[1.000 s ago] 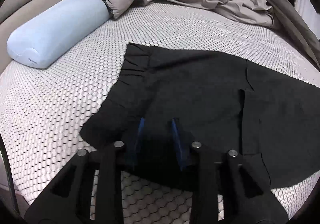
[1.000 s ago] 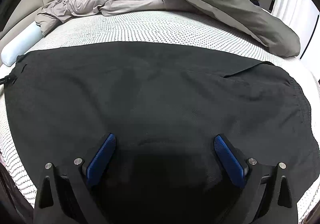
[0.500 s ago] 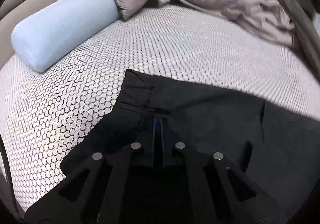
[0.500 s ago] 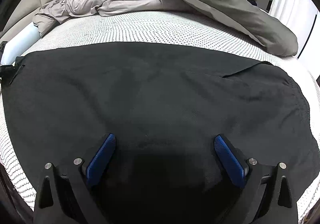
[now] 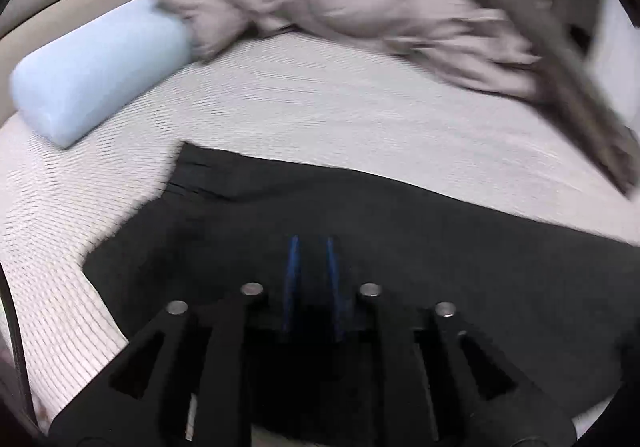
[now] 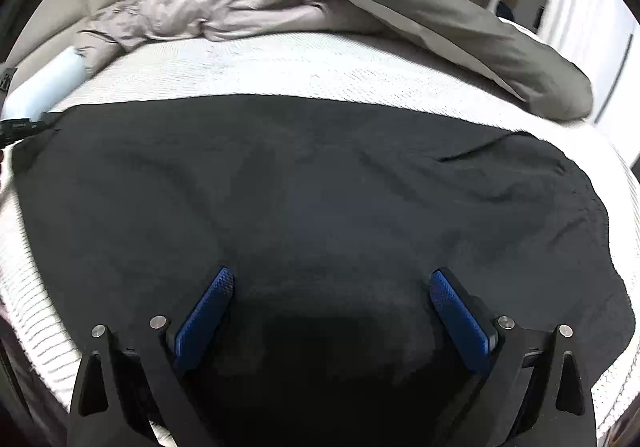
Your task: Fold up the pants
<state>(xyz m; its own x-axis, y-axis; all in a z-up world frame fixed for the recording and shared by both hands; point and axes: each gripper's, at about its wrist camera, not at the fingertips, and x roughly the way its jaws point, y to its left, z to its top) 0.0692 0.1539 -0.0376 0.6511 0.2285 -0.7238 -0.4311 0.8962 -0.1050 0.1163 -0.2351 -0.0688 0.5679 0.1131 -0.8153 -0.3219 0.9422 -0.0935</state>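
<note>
**Black pants on bed, two tongs above them**

Left wrist view (motion-blurred):
- Pants (image 5: 400, 247): black, spread on the bed (image 5: 320, 119), which has a white mesh-patterned cover. A gathered edge of the cloth shows at the upper left of the garment.
- Left tongs (image 5: 312, 267): angled down over the near part of the pants. The blue pads (image 5: 291, 271) stand a narrow gap apart and the jaws are opening; dark cloth fills the gap from behind, and whether any of it is pinched cannot be told, the pads not visibly pressing on it.
- Bolster pillow (image 5: 100, 67): pale blue, cylindrical, at the far left of the bed.
- Duvet (image 5: 360, 15): grey-brown, crumpled along the far side, its end lying over the bolster's end.

Right wrist view:
- Pants (image 6: 312, 183): cover most of the near bed (image 6: 320, 67), lying flat with shallow wrinkles.
- Right tongs (image 6: 332, 303): tilted down above the near edge of the garment, jaws wide apart, nothing between the blue pads (image 6: 456, 311).
- Duvet (image 6: 400, 3): heaped at the back.
- Bolster pillow (image 6: 44, 83): at the left edge.

No legible writing or labels in either view.
</note>
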